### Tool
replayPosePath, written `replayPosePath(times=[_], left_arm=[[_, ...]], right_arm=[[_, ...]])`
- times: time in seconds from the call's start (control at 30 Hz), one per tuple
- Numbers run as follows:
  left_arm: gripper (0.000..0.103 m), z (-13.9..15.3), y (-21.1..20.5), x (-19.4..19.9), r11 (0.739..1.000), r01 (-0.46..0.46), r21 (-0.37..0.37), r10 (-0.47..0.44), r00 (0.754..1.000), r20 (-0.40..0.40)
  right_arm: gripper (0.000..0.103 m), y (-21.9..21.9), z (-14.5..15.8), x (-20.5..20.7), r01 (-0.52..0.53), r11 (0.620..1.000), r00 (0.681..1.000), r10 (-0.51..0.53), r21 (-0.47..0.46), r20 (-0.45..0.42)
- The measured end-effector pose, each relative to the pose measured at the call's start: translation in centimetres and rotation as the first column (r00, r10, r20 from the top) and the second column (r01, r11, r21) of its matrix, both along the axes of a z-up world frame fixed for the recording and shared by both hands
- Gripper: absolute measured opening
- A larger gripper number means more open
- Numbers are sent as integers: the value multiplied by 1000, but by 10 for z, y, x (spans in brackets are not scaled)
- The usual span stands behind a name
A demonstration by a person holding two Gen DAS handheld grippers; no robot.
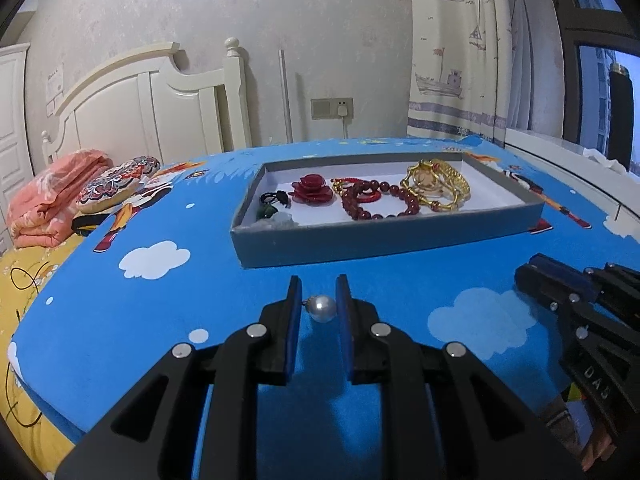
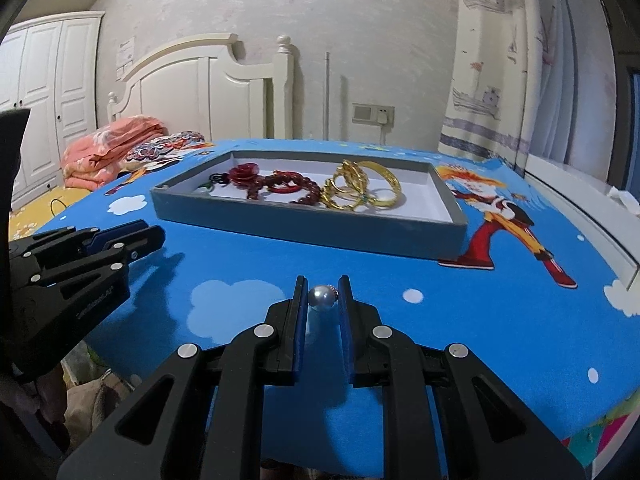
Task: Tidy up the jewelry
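Note:
A grey tray [image 1: 360, 242] [image 2: 304, 226] on the blue cartoon tabletop holds a red flower brooch [image 1: 311, 189], a dark red bead bracelet [image 1: 376, 200], gold bangles [image 1: 438, 186] [image 2: 366, 190] and small dark pieces [image 1: 274, 200]. My left gripper [image 1: 319, 294] holds a pearl earring [image 1: 323, 309] between its blue pads, just in front of the tray. My right gripper [image 2: 323, 294] holds a second pearl earring [image 2: 321, 298] between its pads. Each gripper shows in the other's view, the right gripper [image 1: 536, 276] and the left [image 2: 148, 238].
The tabletop's [image 1: 160, 300] front edge lies close under both grippers. A bed with a white headboard [image 1: 152, 112], a folded pink blanket [image 1: 56, 200] and a patterned cushion [image 1: 116, 184] stands to the left. A curtain [image 1: 460, 48] and window sill [image 1: 568, 160] are to the right.

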State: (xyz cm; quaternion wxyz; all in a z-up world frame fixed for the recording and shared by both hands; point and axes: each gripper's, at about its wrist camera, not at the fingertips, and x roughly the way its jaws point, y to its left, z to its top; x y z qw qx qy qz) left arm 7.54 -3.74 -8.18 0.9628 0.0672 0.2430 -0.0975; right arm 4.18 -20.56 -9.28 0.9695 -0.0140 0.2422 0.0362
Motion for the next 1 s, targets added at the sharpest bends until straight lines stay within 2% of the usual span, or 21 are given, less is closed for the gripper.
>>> replayPosePath(times=[0.23, 0.53, 0.73, 0.9, 1.0], left_arm=[[17, 6, 4, 0, 1000, -4, -21, 4, 1000, 5], [17, 28, 24, 1, 992, -17, -124, 20, 999, 27], [17, 34, 23, 6, 992, -22, -121, 24, 999, 21], [17, 40, 22, 11, 990, -16, -137, 19, 1000, 18], [17, 42, 18, 16, 993, -16, -121, 19, 1000, 22]], right_arm=[[16, 3, 8, -5, -4, 1000, 1000, 3, 14, 25], [16, -5, 20, -7, 17, 999, 998, -19, 43, 55], [16, -9, 32, -3, 28, 998, 996, -32, 50, 81], [16, -13, 34, 10, 34, 998, 997, -37, 44, 64], [16, -16, 35, 17, 36, 998, 998, -39, 48, 57]])
